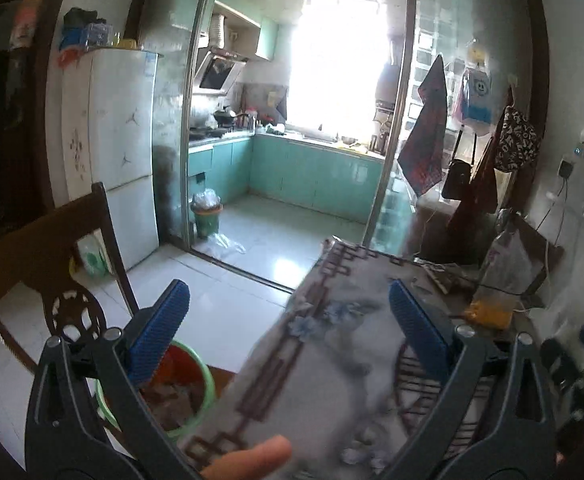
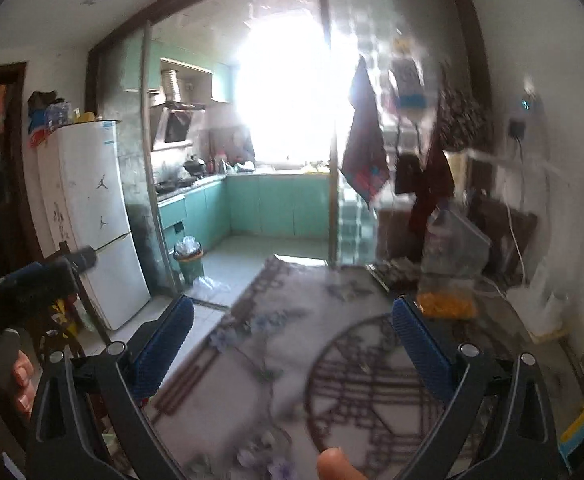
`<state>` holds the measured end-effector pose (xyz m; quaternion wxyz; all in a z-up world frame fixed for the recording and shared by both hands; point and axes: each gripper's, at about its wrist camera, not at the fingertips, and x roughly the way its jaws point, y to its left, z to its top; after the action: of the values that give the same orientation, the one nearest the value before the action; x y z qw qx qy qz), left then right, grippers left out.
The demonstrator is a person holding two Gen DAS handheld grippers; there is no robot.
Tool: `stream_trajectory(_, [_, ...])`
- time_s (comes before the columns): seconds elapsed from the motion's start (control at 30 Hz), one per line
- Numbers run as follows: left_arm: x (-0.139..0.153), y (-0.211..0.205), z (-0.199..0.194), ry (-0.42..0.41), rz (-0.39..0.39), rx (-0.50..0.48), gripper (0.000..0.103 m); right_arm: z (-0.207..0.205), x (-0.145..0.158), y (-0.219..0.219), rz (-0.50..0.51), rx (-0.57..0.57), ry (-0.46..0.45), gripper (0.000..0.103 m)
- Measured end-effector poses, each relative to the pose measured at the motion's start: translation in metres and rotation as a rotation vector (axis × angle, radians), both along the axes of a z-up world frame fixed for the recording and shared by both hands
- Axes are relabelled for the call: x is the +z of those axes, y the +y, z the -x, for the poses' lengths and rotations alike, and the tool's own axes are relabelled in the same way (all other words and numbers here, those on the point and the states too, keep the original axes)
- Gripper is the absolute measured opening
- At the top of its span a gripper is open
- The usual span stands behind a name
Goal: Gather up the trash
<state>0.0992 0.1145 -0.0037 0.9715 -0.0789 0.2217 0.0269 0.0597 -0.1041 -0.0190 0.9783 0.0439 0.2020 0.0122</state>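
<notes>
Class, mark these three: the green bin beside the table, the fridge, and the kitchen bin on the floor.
green bin (image 1: 208,390), left wrist view, on its right rim.
fridge (image 1: 124,120), left wrist view, on the upper door.
kitchen bin (image 2: 191,266), right wrist view, on its green side.

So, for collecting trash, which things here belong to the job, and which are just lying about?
For the job:
- green plastic bin with red liner
- green kitchen bin with clear bag
- both open, empty grippers

Lying about:
- white fridge
- dark wooden chair
- patterned tablecloth
</notes>
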Motion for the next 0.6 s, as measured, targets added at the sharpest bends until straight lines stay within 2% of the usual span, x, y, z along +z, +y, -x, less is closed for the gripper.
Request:
stream_trajectory(0.1, [0.005, -0.022, 0.004, 0.044, 0.011, -0.017, 0.098, 0.007, 0.002, -0.021, 0.005, -0.003, 0.016, 0.096])
stream_trajectory(0.37, [0.015, -0.062, 0.025, 0.047, -0.033, -0.030, 0.098, 0.028, 0.007, -0.051, -0.006, 0.000, -0.002, 0.096])
stream_trajectory(0.6, [0.018, -0.075, 0.029, 0.055, -0.050, -0.020, 0.098, 0.027, 0.009, -0.065, -0.025, 0.002, 0.010, 0.096])
